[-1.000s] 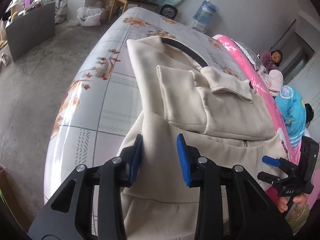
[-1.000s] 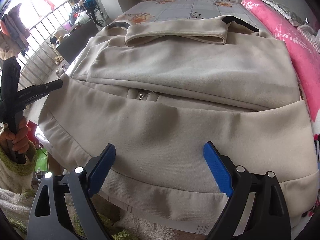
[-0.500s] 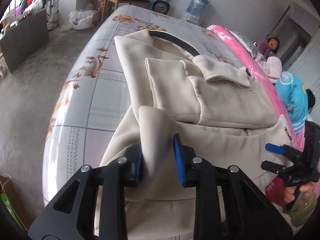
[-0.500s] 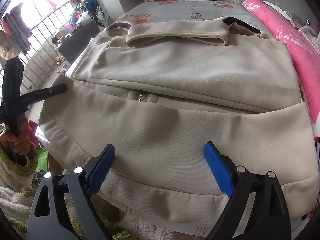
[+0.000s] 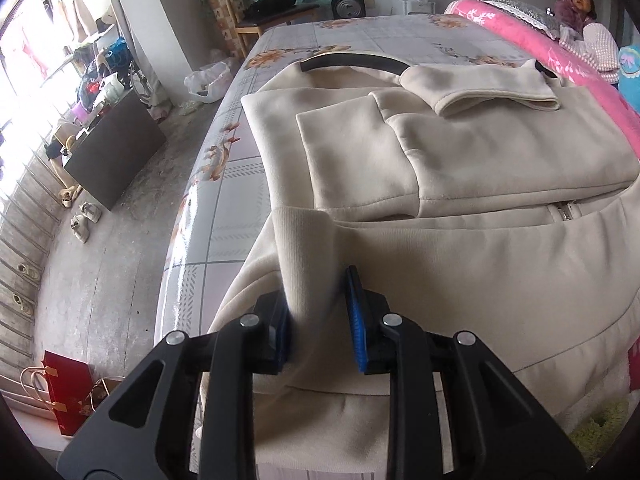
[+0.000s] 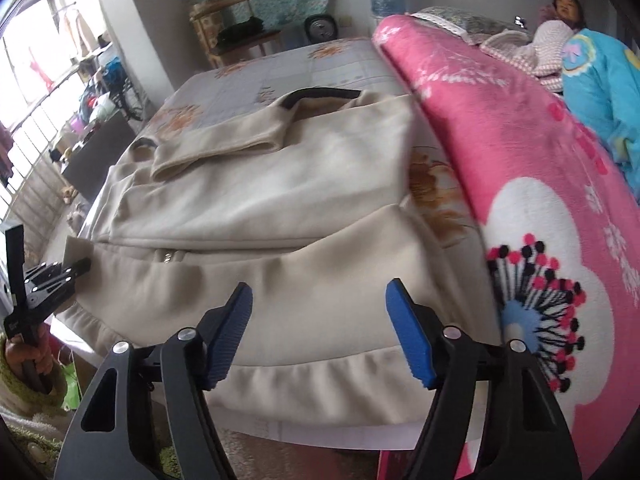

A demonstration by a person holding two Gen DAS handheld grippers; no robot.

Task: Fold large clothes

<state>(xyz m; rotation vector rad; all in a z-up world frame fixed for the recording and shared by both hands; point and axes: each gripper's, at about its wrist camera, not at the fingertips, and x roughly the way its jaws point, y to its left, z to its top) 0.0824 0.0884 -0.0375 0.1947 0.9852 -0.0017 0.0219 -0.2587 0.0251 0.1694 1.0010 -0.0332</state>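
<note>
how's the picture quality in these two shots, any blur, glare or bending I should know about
Left wrist view: sharp, strong fisheye bending at the edges, blown-out window, glare on the glossy bed sheet. Right wrist view: motion blur smears the cream jacket and pink blanket; same overexposed window, dark corner vignette.

Bed [image 5: 224, 208] with a glossy grey-white checked cover printed with orange flowers – takes up most of both views. Lying flat on it: a cream zip jacket [image 5: 460, 168], sleeves folded in over the front, dark collar band toward the far end, hem hanging over the near edge. Along the bed's right side a pink floral blanket [image 6: 520, 184] is heaped, touching the jacket's edge. Bare concrete floor [image 5: 104, 272] beside the bed – small shoes scattered on it.
</note>
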